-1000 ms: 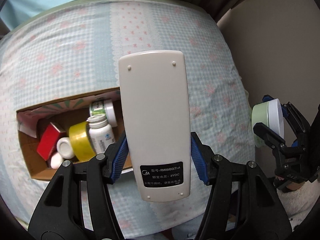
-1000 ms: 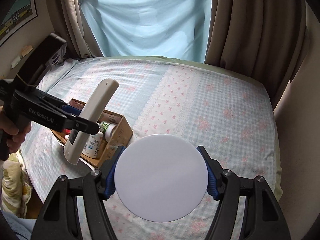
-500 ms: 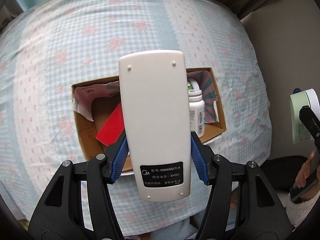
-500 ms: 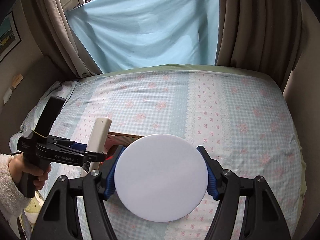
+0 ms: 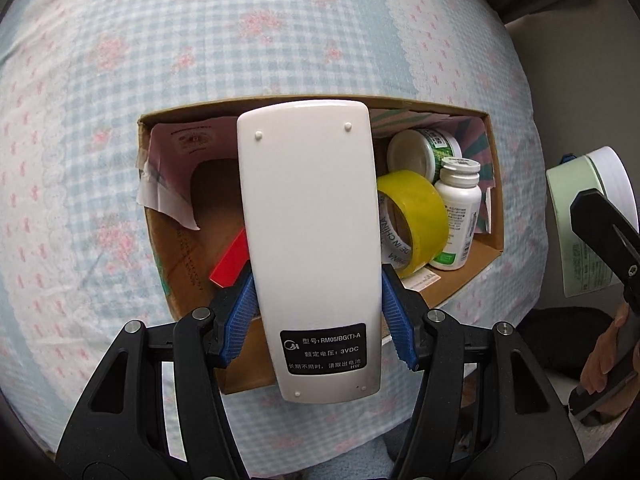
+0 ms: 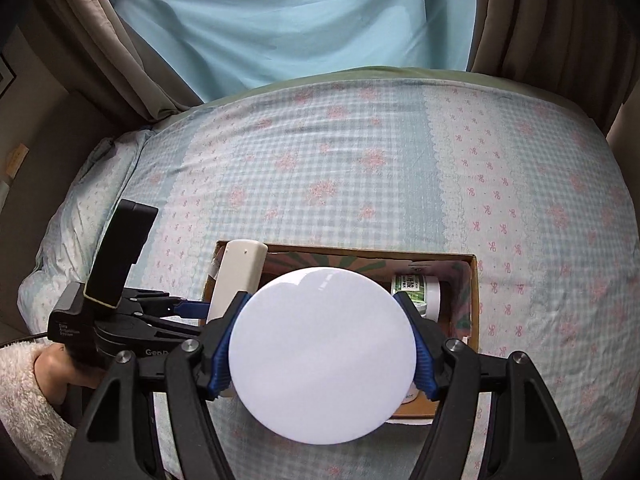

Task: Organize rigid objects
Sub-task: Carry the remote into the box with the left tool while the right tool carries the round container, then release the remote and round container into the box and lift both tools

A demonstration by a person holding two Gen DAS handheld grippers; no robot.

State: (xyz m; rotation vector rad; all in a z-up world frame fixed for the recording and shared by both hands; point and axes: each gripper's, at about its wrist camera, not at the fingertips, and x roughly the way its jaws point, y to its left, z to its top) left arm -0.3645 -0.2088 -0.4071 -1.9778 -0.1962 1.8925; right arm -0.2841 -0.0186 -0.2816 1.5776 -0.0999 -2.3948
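- Left claw (image 5: 316,316) pinches the white remote (image 5: 308,240) near its lower end, above the cardboard box (image 5: 494,200) on the bed (image 5: 120,80).
- Right claw (image 6: 320,350) clamps a round white-lidded jar (image 6: 320,356) over the box.
- Both look stiff, light and probably slick; side grips suit them.

Glossy plastic remote (image 5: 310,236); cardboard box (image 5: 490,216); matt checked cloth bedsheet (image 6: 360,160).

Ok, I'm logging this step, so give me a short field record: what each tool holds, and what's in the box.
left tool: shut on white remote, over the box
right tool: shut on white-lidded jar
cardboard box: open, on the bed
box contents: yellow tape roll, white pill bottle, green-labelled jar, red item
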